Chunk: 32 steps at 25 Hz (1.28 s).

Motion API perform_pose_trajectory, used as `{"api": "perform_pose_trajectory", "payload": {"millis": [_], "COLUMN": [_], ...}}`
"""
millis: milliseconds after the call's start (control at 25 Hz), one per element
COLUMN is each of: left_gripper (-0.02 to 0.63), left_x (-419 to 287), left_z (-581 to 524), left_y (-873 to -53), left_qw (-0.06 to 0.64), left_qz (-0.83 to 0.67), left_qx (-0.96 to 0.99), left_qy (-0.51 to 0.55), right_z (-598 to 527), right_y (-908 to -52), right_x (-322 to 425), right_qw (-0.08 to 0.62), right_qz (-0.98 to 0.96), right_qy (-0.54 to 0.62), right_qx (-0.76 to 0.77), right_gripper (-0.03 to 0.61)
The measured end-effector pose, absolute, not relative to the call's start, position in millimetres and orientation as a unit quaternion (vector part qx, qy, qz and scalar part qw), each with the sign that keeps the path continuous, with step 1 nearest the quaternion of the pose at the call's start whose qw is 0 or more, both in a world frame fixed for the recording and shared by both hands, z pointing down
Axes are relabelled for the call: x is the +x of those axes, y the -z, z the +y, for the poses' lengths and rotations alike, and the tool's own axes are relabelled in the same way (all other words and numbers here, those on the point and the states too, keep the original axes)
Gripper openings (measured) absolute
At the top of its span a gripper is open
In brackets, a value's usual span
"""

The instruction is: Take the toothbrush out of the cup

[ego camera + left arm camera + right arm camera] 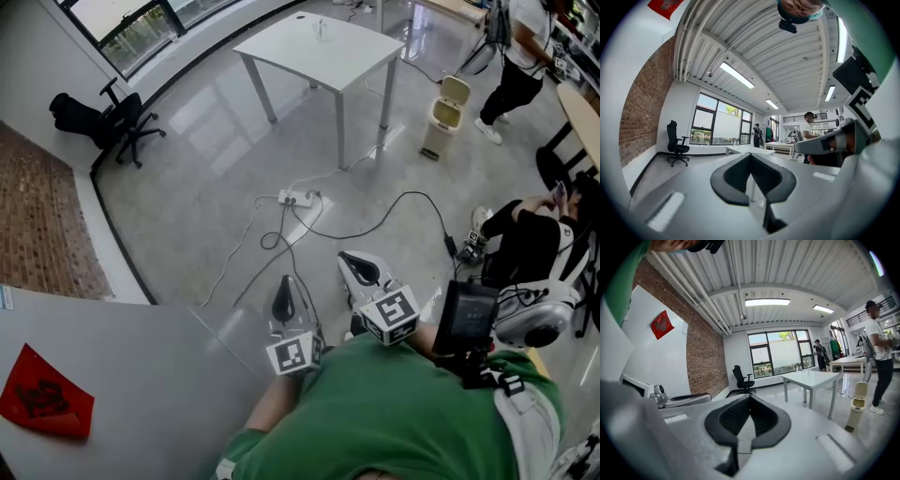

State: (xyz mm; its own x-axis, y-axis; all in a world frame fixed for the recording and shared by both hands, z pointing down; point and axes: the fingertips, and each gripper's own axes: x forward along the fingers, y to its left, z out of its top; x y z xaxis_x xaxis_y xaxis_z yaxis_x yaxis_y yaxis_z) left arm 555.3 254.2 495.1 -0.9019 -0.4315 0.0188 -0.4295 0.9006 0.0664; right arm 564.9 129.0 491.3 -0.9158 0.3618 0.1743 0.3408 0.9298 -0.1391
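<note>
No toothbrush or cup shows in any view. Both grippers are held close against the person's green-shirted chest and point out over the floor. In the head view my left gripper (284,298) sits just left of my right gripper (360,269), each with its marker cube behind it. The left gripper view shows the left gripper (750,155) with its black pads meeting at the tips and nothing between them. My right gripper (750,397) looks the same in its own view, pads together and holding nothing.
A white table (319,47) stands across the room, with an office chair (117,117) by the windows. A power strip and cables (298,198) lie on the floor. A bin (442,114), a standing person (516,56) and a seated person (534,234) are to the right. A white panel (112,375) with red paper is near left.
</note>
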Motion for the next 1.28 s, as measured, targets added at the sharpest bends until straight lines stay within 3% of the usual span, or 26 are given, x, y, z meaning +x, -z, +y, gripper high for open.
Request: {"api": "perform_pose_trajectory", "payload": {"millis": [720, 1280], "left_gripper": [0.007, 0.006], "left_x": [370, 292], "left_z": [231, 253], "left_y": [-479, -482], "left_qw": [0.015, 0.020], "left_qz": [-0.989, -0.993], "left_qx": [0.150, 0.114], "left_qy": [0.005, -0.009], "right_z": [98, 117], "right_y": [-482, -490], "right_x": [364, 276], "right_qw": [0.107, 0.124], "right_qz": [-0.965, -0.954], "right_qy": [-0.071, -0.084], "right_qx": [-0.228, -0.258], "right_gripper": [0.003, 0.003]}}
